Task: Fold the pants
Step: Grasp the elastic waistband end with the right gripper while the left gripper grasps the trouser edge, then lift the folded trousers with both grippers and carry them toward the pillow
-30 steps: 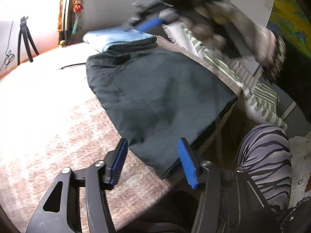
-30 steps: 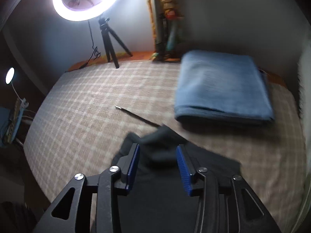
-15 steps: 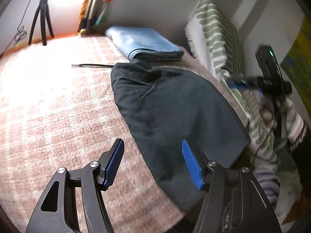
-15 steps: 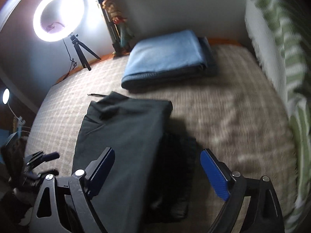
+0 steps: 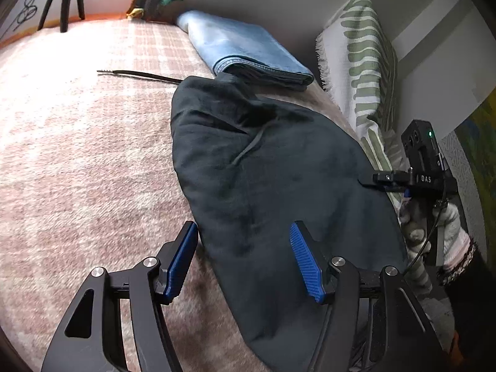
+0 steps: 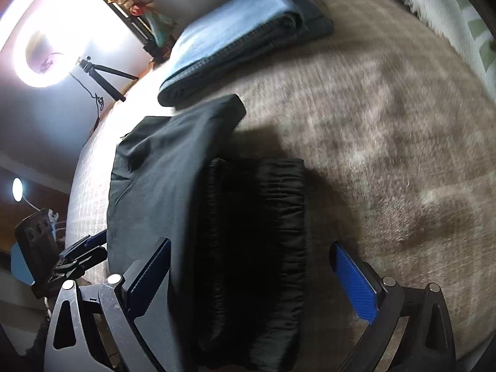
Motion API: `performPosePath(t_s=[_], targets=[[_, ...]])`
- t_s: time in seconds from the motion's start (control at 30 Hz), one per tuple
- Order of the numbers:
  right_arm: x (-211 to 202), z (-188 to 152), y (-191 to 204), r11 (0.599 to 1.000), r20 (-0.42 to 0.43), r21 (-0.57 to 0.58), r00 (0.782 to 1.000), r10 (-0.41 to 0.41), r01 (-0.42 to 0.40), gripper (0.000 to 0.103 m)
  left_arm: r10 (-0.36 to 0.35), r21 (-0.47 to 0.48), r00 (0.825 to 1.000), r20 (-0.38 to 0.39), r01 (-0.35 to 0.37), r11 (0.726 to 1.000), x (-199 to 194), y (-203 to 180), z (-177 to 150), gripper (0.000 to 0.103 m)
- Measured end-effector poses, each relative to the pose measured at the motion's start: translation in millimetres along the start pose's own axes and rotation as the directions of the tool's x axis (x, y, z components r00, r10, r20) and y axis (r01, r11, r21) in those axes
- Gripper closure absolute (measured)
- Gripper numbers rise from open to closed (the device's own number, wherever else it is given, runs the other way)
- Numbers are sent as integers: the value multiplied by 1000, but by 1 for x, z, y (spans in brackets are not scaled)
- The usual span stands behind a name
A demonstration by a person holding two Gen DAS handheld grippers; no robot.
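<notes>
The near end of the dark pants ran out of the left wrist view's lower edge. The right gripper frame covered part of their waistband. The folded blue jeans and plaid blanket were motion-blurred.

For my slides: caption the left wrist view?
Open left hand-held gripper over dark pants on a plaid blanket, folded jeans behind.

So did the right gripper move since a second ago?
Yes. The right gripper pulled back from the blue jeans toward the near end of the black pants, and opened wider.
</notes>
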State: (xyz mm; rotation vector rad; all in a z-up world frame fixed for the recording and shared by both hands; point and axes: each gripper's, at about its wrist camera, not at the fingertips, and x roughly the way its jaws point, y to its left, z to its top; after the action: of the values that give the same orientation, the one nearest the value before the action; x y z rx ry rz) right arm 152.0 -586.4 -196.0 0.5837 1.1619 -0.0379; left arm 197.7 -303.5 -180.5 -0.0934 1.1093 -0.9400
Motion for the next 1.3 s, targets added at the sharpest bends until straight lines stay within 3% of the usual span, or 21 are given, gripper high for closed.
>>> performPosePath(t_s=[0.13, 0.23, 0.37, 0.43, 0.5, 0.6, 0.73, 0.87, 0.93, 1.0, 1.1, 1.17, 1.2, 1.3], targets=[[0, -3, -3, 999, 11, -16, 999, 32, -32, 3, -9, -20, 1000, 0, 9, 1000, 8, 4, 5, 42], [-1, -7, -2, 996, 7, -20, 996, 88, -88, 26, -16, -24, 1000, 9, 17, 1000, 12, 4, 9, 43], [-1, -11, 3, 998, 22, -41, 999, 48, -47, 33, -34, -40, 999, 21, 35, 999, 17, 5, 14, 45], [-2, -12, 4, 998, 35, -52, 999, 39, -38, 38, -25, -42, 999, 23, 26, 999, 19, 5, 16, 62], [-4, -13, 3, 998, 44, -61, 999, 32, -30, 43, -9, -42, 1000, 27, 10, 999, 22, 5, 17, 70], [-7, -13, 3, 997, 59, -71, 998, 27, -23, 48, 6, -28, 999, 35, -5, 1000, 25, 3, 17, 74], [-8, -14, 3, 996, 62, -86, 997, 34, -29, 48, 14, -11, 999, 41, -13, 1000, 26, 1, 17, 76], [-6, -13, -11, 992, 49, -29, 991, 127, -126, 29, 3, -34, 999, 33, -2, 999, 28, 6, 18, 76], [-5, -13, -9, 992, 48, -32, 991, 123, -121, 29, -13, -57, 999, 31, 14, 998, 28, 9, 19, 72], [-4, -15, -4, 994, 46, -51, 994, 95, -93, 38, -33, -65, 999, 32, 35, 997, 30, 10, 21, 66], [-7, -18, 1, 996, 66, -61, 995, 70, -66, 54, -30, -61, 999, 39, 32, 998, 31, 7, 23, 66], [-17, -21, 8, 995, 102, -84, 993, 56, -48, 65, -17, -60, 999, 50, 20, 998, 32, 4, 23, 73], [-21, -22, 12, 995, 118, -93, 991, 56, -46, 70, -8, -52, 998, 57, 11, 999, 32, 2, 24, 85], [-28, -26, 26, 993, 137, -121, 990, 20, -4, 74, 2, -26, 997, 74, 0, 1000, 29, -4, 24, 94]])
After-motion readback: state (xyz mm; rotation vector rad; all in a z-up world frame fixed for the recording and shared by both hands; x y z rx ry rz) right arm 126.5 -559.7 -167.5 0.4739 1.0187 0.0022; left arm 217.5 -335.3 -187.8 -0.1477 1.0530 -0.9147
